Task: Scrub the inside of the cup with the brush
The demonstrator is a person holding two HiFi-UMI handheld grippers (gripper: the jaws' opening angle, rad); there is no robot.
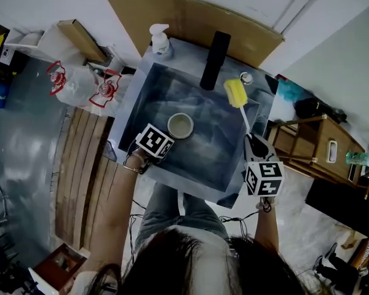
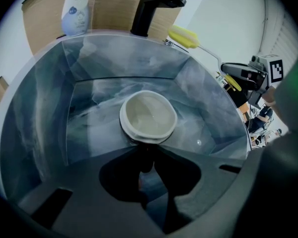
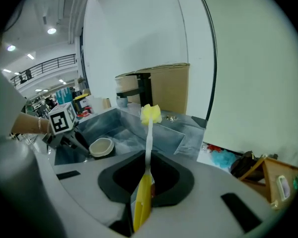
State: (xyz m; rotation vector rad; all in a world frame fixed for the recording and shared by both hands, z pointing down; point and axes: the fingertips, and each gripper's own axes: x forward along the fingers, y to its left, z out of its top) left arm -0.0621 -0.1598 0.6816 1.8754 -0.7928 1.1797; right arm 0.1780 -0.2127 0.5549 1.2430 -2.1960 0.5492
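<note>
Brush (image 3: 149, 142) and cup (image 2: 148, 115) are well apart, and that gap decides the coming move. The cup sits low in the sink (image 1: 218, 149), mouth up and open to the head view. The left gripper (image 2: 147, 150) has its fingers drawn narrow onto the cup's near side and holds it; whether they pinch the wall or a handle I cannot tell.

The right gripper (image 3: 145, 182) stands to the right of the cup, above the sink's right edge. Its fingers are closed on the brush's yellow grip. The brush's long axis runs straight out from those fingers, away from the person, so its yellow head is beyond the cup and to its right, raised over the sink's far right corner. The right hand alone carries the tool, while the left only steadies the cup.

My judgement: scrubbing has not begun. The head must swing left toward the cup and tip downward until the shaft lines up with the mouth.

The black faucet (image 1: 214, 60) stands beyond the cup, its spout just left of the brush head, so it could be clipped on the way. A soap bottle (image 1: 160, 42) stands farther beyond the cup to the left, clear of that path.
</note>
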